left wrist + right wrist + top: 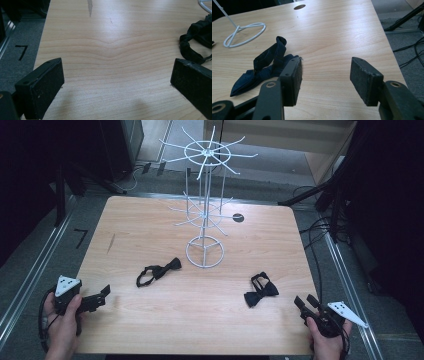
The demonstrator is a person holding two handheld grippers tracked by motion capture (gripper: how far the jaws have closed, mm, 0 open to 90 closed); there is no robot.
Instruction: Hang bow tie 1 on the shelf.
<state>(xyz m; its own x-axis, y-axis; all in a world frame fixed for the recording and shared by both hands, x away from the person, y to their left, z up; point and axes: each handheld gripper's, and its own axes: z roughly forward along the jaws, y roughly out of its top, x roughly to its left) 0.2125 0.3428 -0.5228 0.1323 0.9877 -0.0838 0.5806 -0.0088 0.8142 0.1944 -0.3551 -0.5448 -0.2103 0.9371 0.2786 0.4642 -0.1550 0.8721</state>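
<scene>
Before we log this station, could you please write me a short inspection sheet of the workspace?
Surface: wooden table, one dark round hole near the far edge.
Job's things: white wire rack upright at centre-far; left bow tie and right bow tie lying flat, apart.
Clutter: nothing seen.
Grippers: left gripper and right gripper both open, empty, near the front corners.
Cables: black leads on the floor at right.
Surroundings: dark frame legs, grey floor.
</scene>
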